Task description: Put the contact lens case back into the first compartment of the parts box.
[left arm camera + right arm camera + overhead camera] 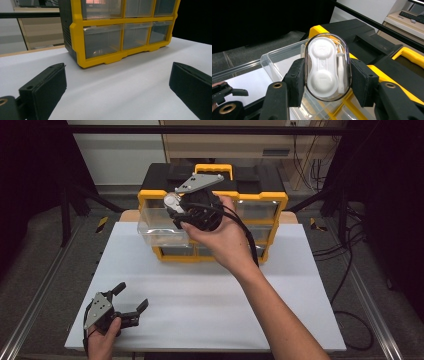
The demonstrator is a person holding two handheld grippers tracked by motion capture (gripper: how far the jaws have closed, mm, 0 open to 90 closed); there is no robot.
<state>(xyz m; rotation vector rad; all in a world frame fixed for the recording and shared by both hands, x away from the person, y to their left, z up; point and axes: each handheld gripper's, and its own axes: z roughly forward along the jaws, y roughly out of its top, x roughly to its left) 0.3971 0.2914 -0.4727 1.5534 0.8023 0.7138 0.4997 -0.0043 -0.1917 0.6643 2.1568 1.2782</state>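
Observation:
My right gripper (172,209) is shut on a clear oval case (326,70) that holds a white lens case and a small white stick. It hovers above a clear drawer (159,229) pulled out of the upper left of a yellow and black drawer organizer (262,199). In the right gripper view the case stands upright between the pads, over the open drawer (273,62). My left gripper (132,296) rests low at the near left of the white board, open with nothing between its fingers. In the left gripper view it faces the organizer (77,35) across bare board.
The white board (210,295) lies on a table with metal rails at its sides. The organizer stands at the board's far edge with a yellow handle (213,169) on top. Cables trail at the right (345,270). Dark floor surrounds the table.

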